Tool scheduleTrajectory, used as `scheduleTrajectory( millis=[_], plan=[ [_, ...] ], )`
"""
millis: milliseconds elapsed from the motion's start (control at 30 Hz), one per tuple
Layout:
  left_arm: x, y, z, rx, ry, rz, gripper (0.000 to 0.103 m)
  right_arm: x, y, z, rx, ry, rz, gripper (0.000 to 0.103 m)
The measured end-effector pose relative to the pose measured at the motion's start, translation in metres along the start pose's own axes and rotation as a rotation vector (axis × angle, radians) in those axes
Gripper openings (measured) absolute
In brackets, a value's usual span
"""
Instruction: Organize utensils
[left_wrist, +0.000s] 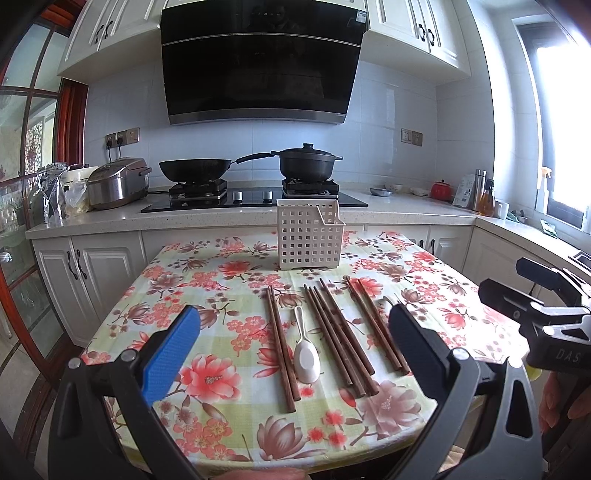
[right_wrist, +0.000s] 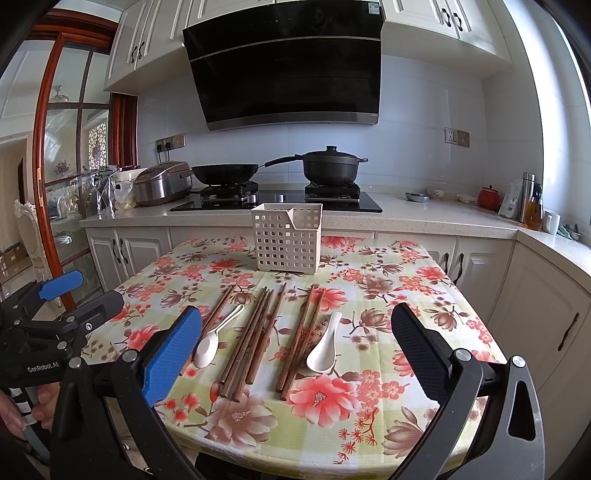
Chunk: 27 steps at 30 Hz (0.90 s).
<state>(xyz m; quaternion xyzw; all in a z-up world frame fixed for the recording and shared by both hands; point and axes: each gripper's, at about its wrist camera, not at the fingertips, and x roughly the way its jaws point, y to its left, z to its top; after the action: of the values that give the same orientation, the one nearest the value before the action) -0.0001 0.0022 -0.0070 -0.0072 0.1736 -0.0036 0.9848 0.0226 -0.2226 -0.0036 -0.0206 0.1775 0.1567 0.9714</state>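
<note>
From the left wrist view, the left gripper (left_wrist: 293, 341) hung with its jaws wide apart and empty, above the near edge of the floral table (left_wrist: 192, 280). The white slotted basket (left_wrist: 308, 238) stood upright at the far side of the table. In front of the basket lay the wooden chopsticks (left_wrist: 338, 339) in three loose groups, ends pointing toward it, and one white spoon (left_wrist: 306, 356) lay between the leftmost pair and the middle bundle, bowl nearest the camera. The right gripper (left_wrist: 532, 306) showed to the right of the basket, nearer the camera.

From the right wrist view, the right gripper (right_wrist: 295, 339) was likewise spread open, holding nothing. A second white spoon (right_wrist: 325, 350) lay just to the right of the right-hand chopstick group, well in front of the basket (right_wrist: 286, 242); the first spoon (right_wrist: 214, 339) sat left of the middle bundle.

Nothing seemed to be in the basket yet. A good first grasp would probably close across one chopstick group near its middle, squarely, so the sticks lift together rather than fan out, then tip them upright over the basket's open top.
</note>
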Motion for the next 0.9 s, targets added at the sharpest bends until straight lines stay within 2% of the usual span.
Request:
scheduleTrajectory(
  millis=[900],
  plan=[
    [0.0005,0.0006,0.0008,-0.002,0.003,-0.003,0.099,0.001,0.0008,-0.0013,0.007,0.001,0.0,0.096]
  ],
)
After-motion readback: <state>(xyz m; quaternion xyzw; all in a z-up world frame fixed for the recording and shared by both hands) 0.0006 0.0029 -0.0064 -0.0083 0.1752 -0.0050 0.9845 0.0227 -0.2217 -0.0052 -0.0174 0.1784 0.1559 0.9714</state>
